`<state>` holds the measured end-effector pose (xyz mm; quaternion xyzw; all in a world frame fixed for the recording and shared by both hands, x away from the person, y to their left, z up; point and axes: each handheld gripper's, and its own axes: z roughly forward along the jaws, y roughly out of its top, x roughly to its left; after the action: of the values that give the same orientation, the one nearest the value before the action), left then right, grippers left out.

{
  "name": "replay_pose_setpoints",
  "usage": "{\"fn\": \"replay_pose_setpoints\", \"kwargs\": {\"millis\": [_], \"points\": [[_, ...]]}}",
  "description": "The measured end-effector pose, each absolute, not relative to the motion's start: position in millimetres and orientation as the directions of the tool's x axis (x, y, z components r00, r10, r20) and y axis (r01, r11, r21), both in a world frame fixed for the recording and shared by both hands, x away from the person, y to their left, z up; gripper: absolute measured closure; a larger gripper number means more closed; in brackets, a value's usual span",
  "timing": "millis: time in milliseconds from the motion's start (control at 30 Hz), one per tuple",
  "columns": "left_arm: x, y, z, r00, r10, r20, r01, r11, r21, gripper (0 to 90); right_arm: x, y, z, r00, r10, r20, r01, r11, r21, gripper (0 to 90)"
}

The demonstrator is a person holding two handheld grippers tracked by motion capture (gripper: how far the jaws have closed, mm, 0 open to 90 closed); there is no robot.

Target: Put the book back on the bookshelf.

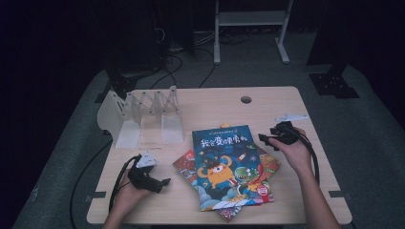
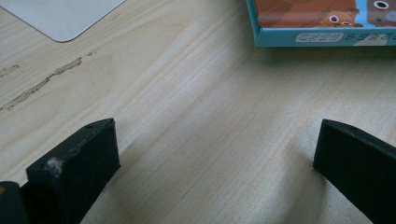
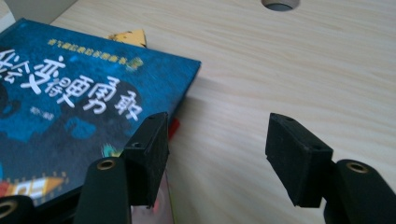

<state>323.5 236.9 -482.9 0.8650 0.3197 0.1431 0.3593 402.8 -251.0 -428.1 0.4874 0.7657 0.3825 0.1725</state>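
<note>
Left gripper (image 1: 160,182), jaws wide and empty, rests on the table (image 1: 286,102) left of the book stack. Right gripper (image 1: 265,139), likewise spread, sits nearer: at the top book's (image 1: 229,162) right edge, long axis running away from the person.

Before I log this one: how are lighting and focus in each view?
High view: dim, dark surroundings, table evenly lit, blue book title soft. Left gripper view: bright, wood grain sharp, near jaws slightly blurred, soft shadows beneath them. Right gripper view: book cover lettering a bit soft, no glare.
</note>
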Motion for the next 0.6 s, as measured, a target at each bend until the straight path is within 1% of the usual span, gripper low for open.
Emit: {"fn": "replay_pose_setpoints", "kwargs": {"millis": [233,333,400,600], "points": [[323.4,236.9,-482.9,0.754,0.656,0.017,0.451,-0.537,0.713,0.0,421.4,-233.8,-429.0,-0.498,0.858,0.125,0.603,0.238,0.762,36.3],[323.5,236.9,-482.9,0.754,0.656,0.017,0.451,-0.537,0.713,0.0,430.3,-225.4,-428.6,-0.510,0.853,0.112,0.610,0.267,0.746,34.0],[323.4,236.8,-482.9,0.754,0.657,0.017,0.451,-0.536,0.713,0.0,436.3,-219.9,-428.9,-0.523,0.844,0.120,0.610,0.272,0.744,32.3],[323.4,237.1,-482.7,0.756,0.655,0.018,0.452,-0.540,0.710,0.0,451.6,-209.2,-431.5,-0.539,0.835,0.111,0.608,0.295,0.737,32.2]]}}
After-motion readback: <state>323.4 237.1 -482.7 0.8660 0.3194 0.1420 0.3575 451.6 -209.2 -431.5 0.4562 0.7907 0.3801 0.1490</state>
